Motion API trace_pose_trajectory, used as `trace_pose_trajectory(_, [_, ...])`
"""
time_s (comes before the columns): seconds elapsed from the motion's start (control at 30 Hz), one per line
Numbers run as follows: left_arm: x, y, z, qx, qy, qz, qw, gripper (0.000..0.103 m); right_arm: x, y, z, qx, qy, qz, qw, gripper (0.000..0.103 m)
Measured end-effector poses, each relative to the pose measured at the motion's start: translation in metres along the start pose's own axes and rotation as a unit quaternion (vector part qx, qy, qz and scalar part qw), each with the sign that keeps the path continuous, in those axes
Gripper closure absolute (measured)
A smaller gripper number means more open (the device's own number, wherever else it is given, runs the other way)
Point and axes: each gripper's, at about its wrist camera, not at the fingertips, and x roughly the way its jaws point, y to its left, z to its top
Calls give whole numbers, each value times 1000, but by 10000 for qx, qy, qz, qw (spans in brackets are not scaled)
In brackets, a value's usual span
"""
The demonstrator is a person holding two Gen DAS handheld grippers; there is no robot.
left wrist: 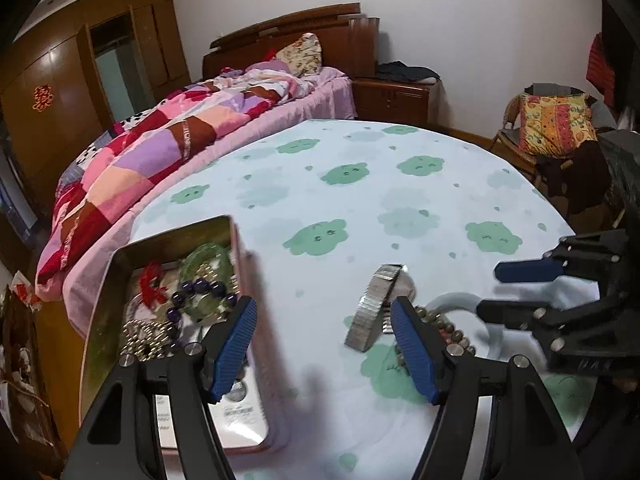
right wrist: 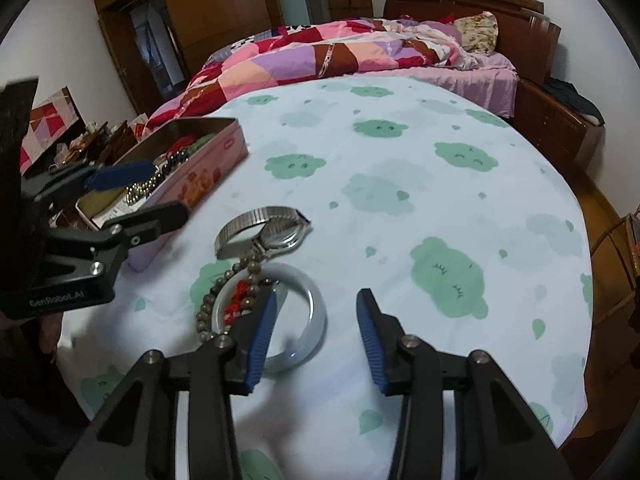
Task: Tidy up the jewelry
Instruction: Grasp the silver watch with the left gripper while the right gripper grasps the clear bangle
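- Blue-padded right tongs (right wrist: 316, 336) spread, empty; bangle (right wrist: 310, 308) on table (right wrist: 400, 200) just ahead, left pad over its ring.
- Beads (right wrist: 224, 284) overlap bangle's left rim.
- Watch (right wrist: 264, 230) beyond, band running left.
- Left tongs (left wrist: 324, 344) spread, nearer tin (right wrist: 192, 172).

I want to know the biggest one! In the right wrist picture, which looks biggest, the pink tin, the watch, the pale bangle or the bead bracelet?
As they look in the right wrist view:
1. pink tin, largest
2. pale bangle and watch look about alike; the bangle lies nearer the camera, so I won't rank them
3. bead bracelet, partly hidden by the right tool, so unsure
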Motion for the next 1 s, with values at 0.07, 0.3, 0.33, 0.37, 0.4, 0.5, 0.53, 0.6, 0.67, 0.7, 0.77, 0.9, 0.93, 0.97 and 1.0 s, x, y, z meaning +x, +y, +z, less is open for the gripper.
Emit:
trace_pose_trajectory(0.07, [4, -5, 3, 93, 14, 20, 10000, 34, 1, 1, -2, -19, 20, -32, 10000, 62])
trace_pose_trajectory(0.3, [24, -14, 5, 219, 210, 0, 9995, 34, 4, 0, -4, -32, 62, -70, 10000, 68])
trace_pose_trajectory(0.33, [26, -14, 6, 233, 230, 1, 9995, 34, 5, 1, -4, -41, 67, -73, 9999, 68])
trace_pose_trajectory(0.37, [29, -15, 7, 259, 254, 12, 9993, 34, 6, 2, -4, -47, 70, -70, 9999, 69])
trace_pose_trajectory(0.4, [31, -16, 7, 286, 281, 4, 9992, 34, 6, 2, -4, -54, 79, -61, 9999, 69])
trace_pose_trajectory(0.5, [36, -20, 8, 354, 354, -35, 9987, 34, 8, 4, -5, -85, 97, -56, 9999, 70])
trace_pose_trajectory(0.53, [38, -22, 9, 401, 383, -74, 9984, 35, 8, 5, -6, -94, 102, -58, 9999, 70])
trace_pose_trajectory(0.6, [42, -25, 10, 442, 452, -104, 9979, 38, 10, 5, -5, -94, 116, -57, 9999, 71])
trace_pose_trajectory(0.67, [49, -26, 11, 450, 539, -144, 9974, 42, 10, 5, -5, -89, 120, -62, 9999, 73])
trace_pose_trajectory(0.7, [51, -26, 11, 434, 566, -152, 9973, 43, 10, 5, -5, -78, 121, -63, 9999, 73])
trace_pose_trajectory(0.77, [56, -25, 10, 386, 626, -191, 9971, 44, 12, 5, -5, -80, 137, -62, 9999, 74])
trace_pose_trajectory(0.9, [60, -21, 10, 200, 689, -465, 9963, 66, 19, 7, -6, -119, 203, -57, 9997, 79])
trace_pose_trajectory(0.93, [60, -21, 10, 193, 697, -496, 9961, 81, 20, 8, -6, -157, 166, -102, 9997, 84])
trace_pose_trajectory(0.97, [59, -21, 10, 201, 707, -500, 9960, 84, 20, 9, -6, -186, 158, -138, 9996, 85])
trace_pose_trajectory(1.0, [57, -21, 10, 212, 672, -498, 9963, 88, 19, 8, -6, -174, 123, -128, 9997, 87])
